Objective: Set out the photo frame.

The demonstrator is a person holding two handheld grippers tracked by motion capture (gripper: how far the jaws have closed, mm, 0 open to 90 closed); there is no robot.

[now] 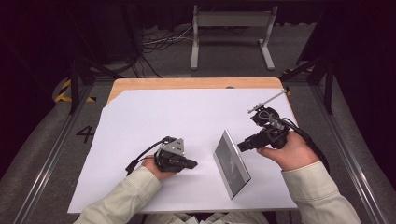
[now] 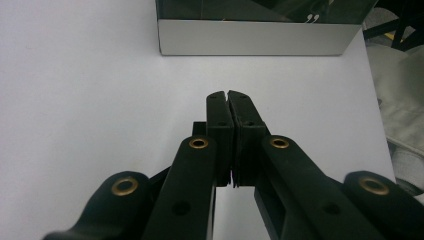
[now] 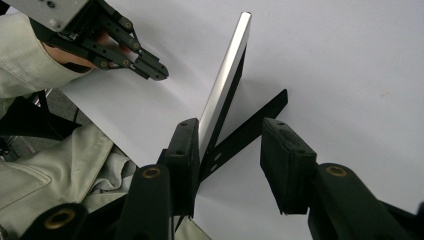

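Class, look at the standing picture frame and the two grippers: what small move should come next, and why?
Probably draw the right gripper back from the picture frame. Its jaws stand open around the frame's top edge and back stand, and the frame appears to stand propped on the white sheet. The left gripper waits shut beside it.

Grey carpet floor (image 1: pixel 42 135), dark walls, white frame (image 1: pixel 232 21) behind.
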